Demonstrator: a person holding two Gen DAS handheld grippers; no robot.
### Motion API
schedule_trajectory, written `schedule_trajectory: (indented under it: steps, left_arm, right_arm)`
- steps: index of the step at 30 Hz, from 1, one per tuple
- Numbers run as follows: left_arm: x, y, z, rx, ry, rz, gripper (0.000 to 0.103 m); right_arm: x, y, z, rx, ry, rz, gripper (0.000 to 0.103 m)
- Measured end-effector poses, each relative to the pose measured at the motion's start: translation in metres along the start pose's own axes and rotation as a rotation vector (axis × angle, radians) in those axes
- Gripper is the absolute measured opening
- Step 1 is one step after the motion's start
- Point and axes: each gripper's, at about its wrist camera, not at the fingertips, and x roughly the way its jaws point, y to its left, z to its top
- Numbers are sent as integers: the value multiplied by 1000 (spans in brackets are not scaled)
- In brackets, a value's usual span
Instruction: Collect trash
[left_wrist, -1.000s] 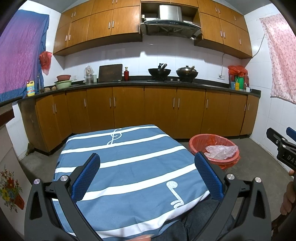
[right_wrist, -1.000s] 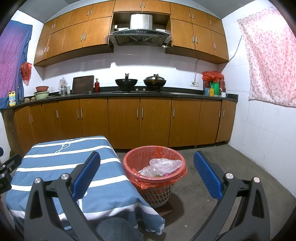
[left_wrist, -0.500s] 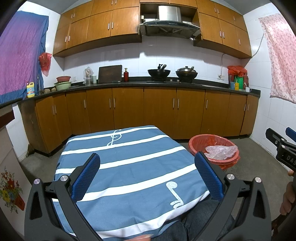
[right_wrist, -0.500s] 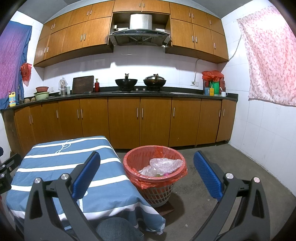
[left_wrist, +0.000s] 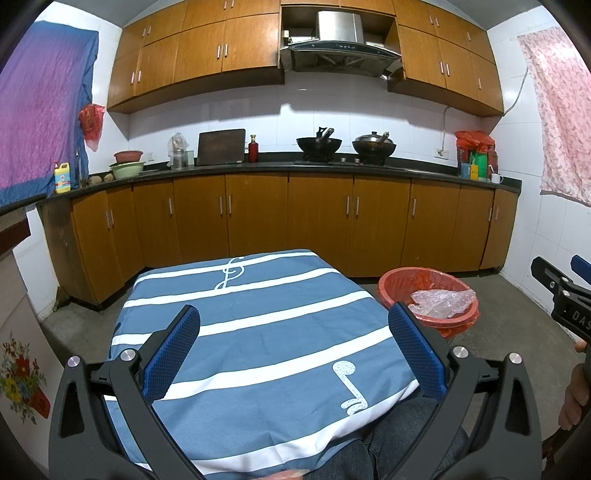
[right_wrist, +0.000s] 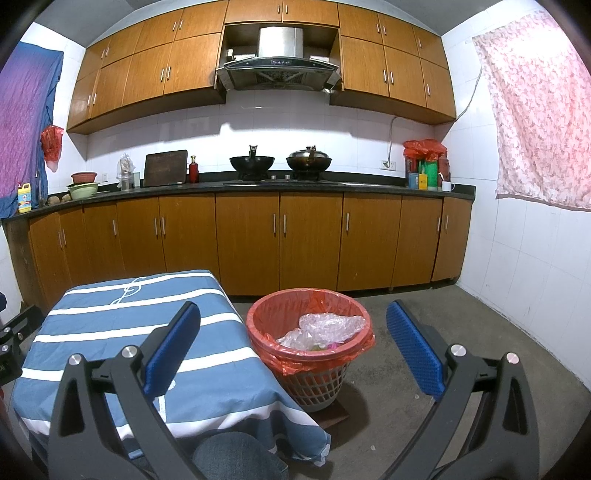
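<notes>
Bin (right_wrist: 308, 354): red-lined mesh basket, upright on the floor just beside the right corner of the table (right_wrist: 110, 332), mouth facing up. Liner (right_wrist: 288, 363) folded over the rim, loose skirt hanging outside.

Trash (right_wrist: 325, 326): crumpled clear plastic film, lying inside the bin near the top, leaning toward the far right rim; small coloured scraps beneath, too small to identify. Also seen from the left view (left_wrist: 439, 301). Long axis runs roughly left to right across the bin mouth; no clear pointing end.

Handling, judged: film very light, soft, springy, a bit slippery; it will collapse under a pinch, not fragile. Best hold is a bunched fold on the raised hump, not a flat sheet edge. Liner thin and tearable; take it at the gathered rim if lifted.

Table: blue-and-white striped cloth with music notes; no trash visible on it.

Left gripper (left_wrist: 295, 350): fingers spread wide, nothing between them, poised above the table's near edge.

Right gripper (right_wrist: 295, 347): fingers spread wide, empty, aimed at the bin, well short of it.

Task judged largely done.
</notes>
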Motion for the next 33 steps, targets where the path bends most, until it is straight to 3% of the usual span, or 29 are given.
schedule_trajectory:
  steps: [33]
  left_arm:
    - [0, 6, 1, -4, 2, 6, 101]
  right_arm:
    - [0, 5, -4, 4, 5, 0, 99]
